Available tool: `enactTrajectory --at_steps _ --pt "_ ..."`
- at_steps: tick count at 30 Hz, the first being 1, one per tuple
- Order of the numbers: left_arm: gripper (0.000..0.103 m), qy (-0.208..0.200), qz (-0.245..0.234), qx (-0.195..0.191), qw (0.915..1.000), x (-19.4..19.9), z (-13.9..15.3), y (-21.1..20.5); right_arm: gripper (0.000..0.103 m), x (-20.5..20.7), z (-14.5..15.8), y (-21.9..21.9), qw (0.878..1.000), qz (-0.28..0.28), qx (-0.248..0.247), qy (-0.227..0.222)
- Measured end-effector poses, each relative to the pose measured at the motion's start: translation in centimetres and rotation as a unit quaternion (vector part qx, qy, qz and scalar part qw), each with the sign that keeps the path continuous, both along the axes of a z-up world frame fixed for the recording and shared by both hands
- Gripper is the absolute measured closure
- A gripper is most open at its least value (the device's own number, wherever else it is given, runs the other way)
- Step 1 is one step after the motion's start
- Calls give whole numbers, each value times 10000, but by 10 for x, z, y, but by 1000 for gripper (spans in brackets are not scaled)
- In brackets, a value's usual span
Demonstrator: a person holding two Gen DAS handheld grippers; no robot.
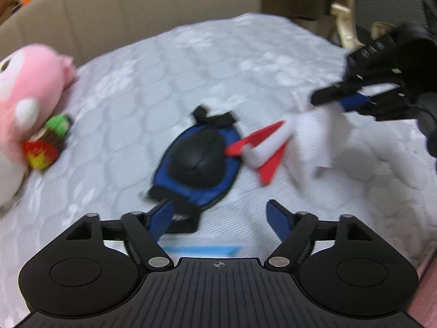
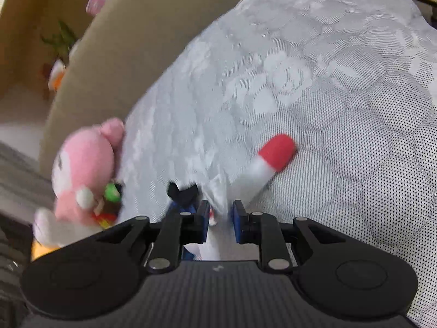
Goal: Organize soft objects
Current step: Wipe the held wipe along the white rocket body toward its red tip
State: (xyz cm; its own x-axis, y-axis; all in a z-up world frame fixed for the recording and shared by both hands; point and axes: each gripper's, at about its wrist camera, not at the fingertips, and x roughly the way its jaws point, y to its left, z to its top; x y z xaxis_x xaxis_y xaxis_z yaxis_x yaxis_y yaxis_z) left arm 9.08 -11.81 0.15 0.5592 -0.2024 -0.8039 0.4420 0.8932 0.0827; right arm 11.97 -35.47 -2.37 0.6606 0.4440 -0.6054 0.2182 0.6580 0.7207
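The work surface is a bed covered by a pale quilted mattress cover (image 1: 191, 63), with a beige padded headboard (image 1: 131, 8) along its far side. The left gripper (image 1: 220, 213) sits low over the near part of the bed with its jaws wide apart and nothing between them; its blue-padded left finger lies just beside, possibly touching, the near black strap of a blue and black knee pad (image 1: 199, 158), which lies flat at the middle of the bed. The right gripper (image 1: 338, 101) is raised at the right of the left wrist view, its jaws clamped on the white cloth body of a white and red soft toy (image 1: 273, 145); the toy hangs from the jaws, with its red fin-like parts reaching down beside the right edge of the knee pad. Whether those parts touch the pad cannot be told because of blur. In the right wrist view the same white fabric is pinched between the blue pads (image 2: 202, 218), and a red-tipped white limb extends forward over the bedding. A pink and white plush animal (image 1: 30, 93) rests at the left edge of the bed against the headboard, with a small green, brown, red and yellow plush item (image 1: 52, 142) touching its front. Both views are motion-blurred.
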Motion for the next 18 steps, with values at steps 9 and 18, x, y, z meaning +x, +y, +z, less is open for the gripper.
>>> enactTrajectory --at_steps 9,18 --pt "22 -130 -302 116 9994 37 -26 -76 82 3 -2 -4 9998 -23 207 -15" --pt "46 -16 -400 234 9989 50 -38 -83 82 8 -5 -4 9997 -24 215 -71"
